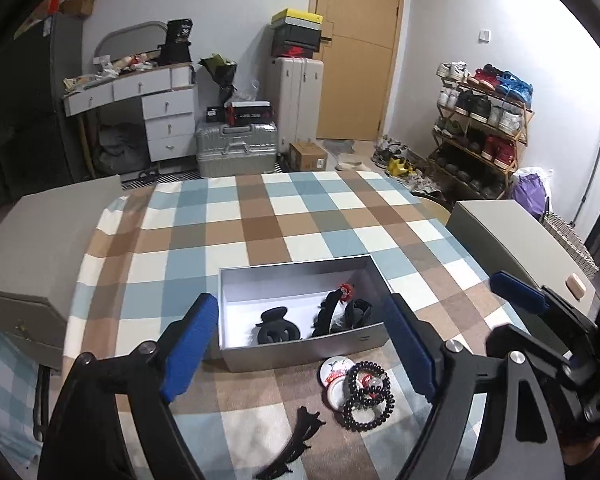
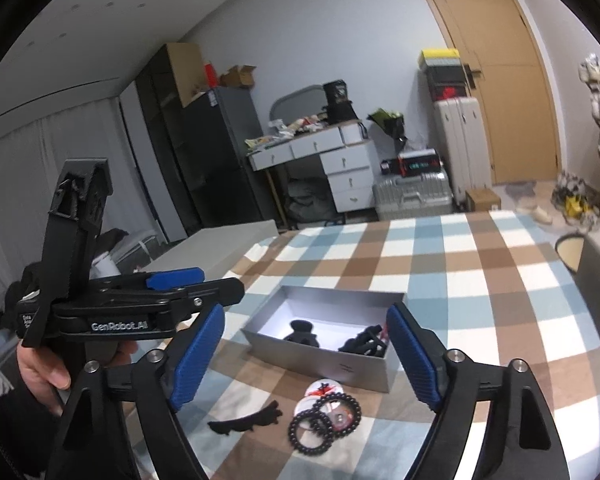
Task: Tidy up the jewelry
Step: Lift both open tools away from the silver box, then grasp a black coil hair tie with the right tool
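Note:
A silver box (image 1: 300, 346) (image 2: 324, 364) lies open on the checked tablecloth, holding a round black claw clip (image 1: 276, 330) (image 2: 302, 332), a long black clip with a red charm (image 1: 334, 308) and another black clip (image 1: 358, 312) (image 2: 364, 344). In front of the box lie black bead bracelets (image 1: 366, 398) (image 2: 324, 426) on round badges (image 1: 334, 370) (image 2: 320, 392), with a black comb clip (image 1: 294, 444) (image 2: 246, 422) beside them. My left gripper (image 1: 300, 350) is open above the box's near edge, with nothing between its blue pads. My right gripper (image 2: 304, 360) is open too and holds nothing.
The checked tablecloth (image 1: 260, 216) (image 2: 460, 264) covers the table. Grey box-like furniture stands at the left (image 1: 40, 240) and right (image 1: 520, 248). Beyond are a white drawer desk (image 1: 156, 108), suitcases (image 1: 236, 144), a shoe rack (image 1: 480, 128) and a wooden door (image 1: 360, 40). A hand (image 2: 44, 364) holds the left gripper.

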Available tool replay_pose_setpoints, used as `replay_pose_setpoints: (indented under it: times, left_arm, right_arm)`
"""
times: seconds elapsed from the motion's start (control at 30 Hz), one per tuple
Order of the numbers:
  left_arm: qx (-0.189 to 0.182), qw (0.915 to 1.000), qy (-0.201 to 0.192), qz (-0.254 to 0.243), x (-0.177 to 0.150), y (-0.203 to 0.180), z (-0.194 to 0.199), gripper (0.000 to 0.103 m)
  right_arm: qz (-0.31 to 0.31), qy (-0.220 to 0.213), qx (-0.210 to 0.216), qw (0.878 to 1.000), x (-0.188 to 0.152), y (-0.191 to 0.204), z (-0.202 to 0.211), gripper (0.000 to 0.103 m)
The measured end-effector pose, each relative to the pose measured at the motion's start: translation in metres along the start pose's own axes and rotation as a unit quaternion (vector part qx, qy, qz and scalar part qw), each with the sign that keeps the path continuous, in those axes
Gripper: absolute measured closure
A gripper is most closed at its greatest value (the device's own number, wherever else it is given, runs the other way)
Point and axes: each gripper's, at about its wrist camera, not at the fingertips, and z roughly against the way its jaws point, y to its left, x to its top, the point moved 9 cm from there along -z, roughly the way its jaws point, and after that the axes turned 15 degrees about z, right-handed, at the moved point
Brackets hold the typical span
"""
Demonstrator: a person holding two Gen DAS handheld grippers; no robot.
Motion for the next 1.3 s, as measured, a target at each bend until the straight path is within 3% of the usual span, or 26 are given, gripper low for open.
replay_pose_setpoints:
  times: [0.13, 0.27, 0.43, 0.53, 0.6, 0.83, 1.03, 1.17, 1.3]
  left_arm:
    - [0.010, 0.9997, -0.021, 0.005, 0.000, 0.003, 0.014, 0.021]
    - [0.016, 0.9988, -0.044, 0.014, -0.002, 0.008, 0.028, 0.012]
    - [0.018, 0.9972, -0.063, 0.038, -0.013, 0.017, 0.037, 0.011]
    - [0.036, 0.9964, -0.066, 0.040, -0.029, 0.025, 0.035, 0.010]
    - [0.038, 0.9969, -0.056, 0.040, -0.043, 0.030, 0.031, 0.001]
    - [0.061, 0.9959, -0.024, 0.063, -0.087, 0.056, 0.015, 0.001]
    - [0.083, 0.9931, 0.001, 0.083, -0.107, 0.078, 0.003, 0.001]
    - [0.086, 0.9920, 0.006, 0.092, -0.111, 0.084, 0.000, 0.001]
    - [0.087, 0.9914, 0.011, 0.097, -0.116, 0.088, -0.003, 0.001]
  right_arm:
    - [0.015, -0.007, -0.006, 1.000, 0.003, 0.011, 0.012, 0.010]
    - [0.024, -0.017, -0.007, 1.000, 0.004, 0.019, 0.022, 0.004]
    - [0.033, -0.031, -0.009, 0.999, -0.005, 0.029, 0.030, 0.000]
    - [0.034, -0.013, -0.009, 0.999, -0.021, 0.034, 0.028, 0.000]
    - [0.036, 0.009, -0.012, 0.999, -0.038, 0.035, 0.022, 0.000]
    - [0.004, 0.086, -0.001, 0.996, -0.095, 0.031, -0.006, 0.000]
    - [-0.026, 0.131, 0.006, 0.991, -0.117, 0.023, -0.026, 0.000]
    - [-0.040, 0.152, 0.009, 0.988, -0.122, 0.020, -0.040, 0.015]
    - [-0.033, 0.166, 0.003, 0.986, -0.123, 0.020, -0.053, 0.020]
